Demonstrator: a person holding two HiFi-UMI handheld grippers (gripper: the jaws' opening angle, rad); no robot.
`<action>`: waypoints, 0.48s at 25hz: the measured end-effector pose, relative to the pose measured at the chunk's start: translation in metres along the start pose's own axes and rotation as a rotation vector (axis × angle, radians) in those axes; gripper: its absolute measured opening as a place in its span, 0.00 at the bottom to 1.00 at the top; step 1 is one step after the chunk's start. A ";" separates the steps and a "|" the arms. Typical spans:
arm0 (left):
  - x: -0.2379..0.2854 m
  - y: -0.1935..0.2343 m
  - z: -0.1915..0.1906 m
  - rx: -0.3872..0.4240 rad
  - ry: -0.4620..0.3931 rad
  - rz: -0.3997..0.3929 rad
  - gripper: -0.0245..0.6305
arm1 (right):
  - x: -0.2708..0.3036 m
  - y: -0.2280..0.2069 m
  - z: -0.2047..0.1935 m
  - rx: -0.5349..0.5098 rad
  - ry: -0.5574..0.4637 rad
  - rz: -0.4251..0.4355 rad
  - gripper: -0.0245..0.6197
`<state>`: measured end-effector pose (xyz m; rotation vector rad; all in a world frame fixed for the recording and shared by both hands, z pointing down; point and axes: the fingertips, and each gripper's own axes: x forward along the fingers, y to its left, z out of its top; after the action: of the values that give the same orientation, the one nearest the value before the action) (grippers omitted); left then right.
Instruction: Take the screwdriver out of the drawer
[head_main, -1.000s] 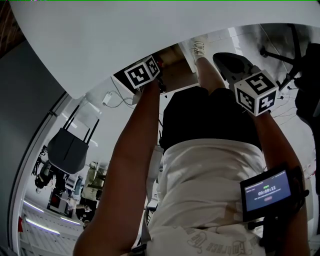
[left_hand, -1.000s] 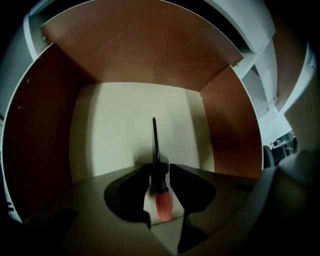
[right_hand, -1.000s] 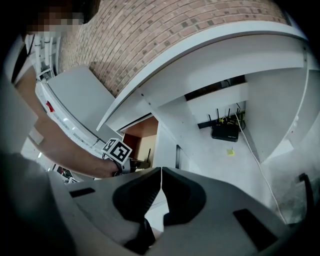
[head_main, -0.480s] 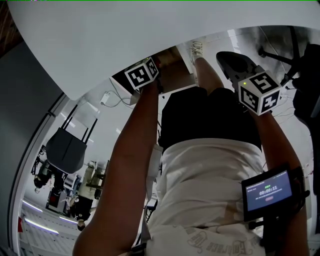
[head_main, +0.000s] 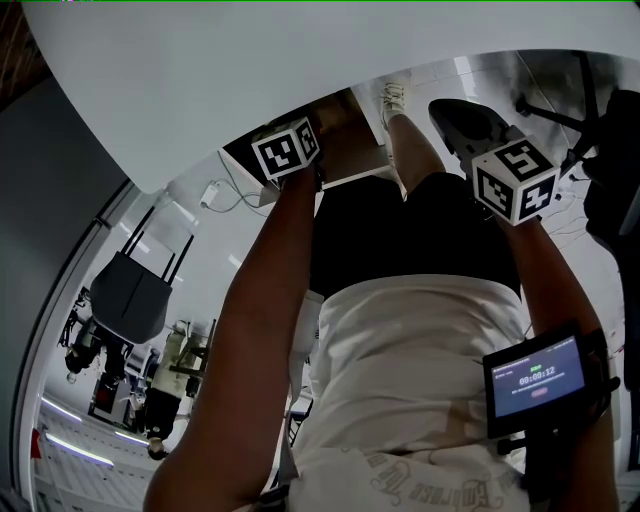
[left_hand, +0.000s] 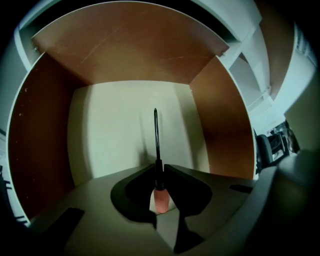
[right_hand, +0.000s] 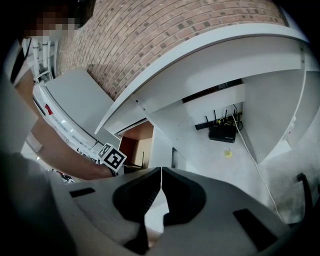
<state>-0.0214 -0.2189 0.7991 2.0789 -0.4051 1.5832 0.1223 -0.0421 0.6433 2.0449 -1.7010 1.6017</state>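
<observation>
Left gripper view: the screwdriver (left_hand: 158, 172) is being caught inside the open drawer (left_hand: 220, 120), its orange handle sitting between the jaws and its black shaft pointing straight ahead toward the pale drawer bottom. Whether the tip is resting on that bottom cannot be told. The jaws of the left tool (left_hand: 158, 167) are closing on it, and the tips are already being pressed against the collar where handle meets shaft. The brown drawer walls are standing well clear on either side.

The right tool (right_hand: 161, 172) is being held apart from the drawer with its jaws together and nothing between them. In the head view, most of the drawer is being hidden by the white worktop (head_main: 300, 60).

The removal is judged as barely begun. The grip is being taken at a narrow, tapering spot, so the screwdriver could pivot or slide out if it is lifted before the clamp is firm. With the drawer largely being screened from above, the long shaft could also be knocked against a wall or the worktop edge.
</observation>
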 end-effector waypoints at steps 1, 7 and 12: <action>0.000 -0.003 0.000 0.017 -0.002 -0.011 0.14 | -0.001 -0.001 0.000 -0.002 -0.001 -0.001 0.08; -0.003 -0.015 0.000 0.064 -0.020 -0.056 0.14 | -0.002 0.000 -0.005 -0.009 -0.002 0.000 0.08; -0.011 -0.030 -0.001 0.095 -0.043 -0.089 0.14 | -0.003 0.003 -0.007 -0.029 -0.001 0.008 0.08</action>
<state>-0.0099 -0.1937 0.7828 2.1738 -0.2523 1.5357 0.1159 -0.0371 0.6435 2.0286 -1.7240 1.5690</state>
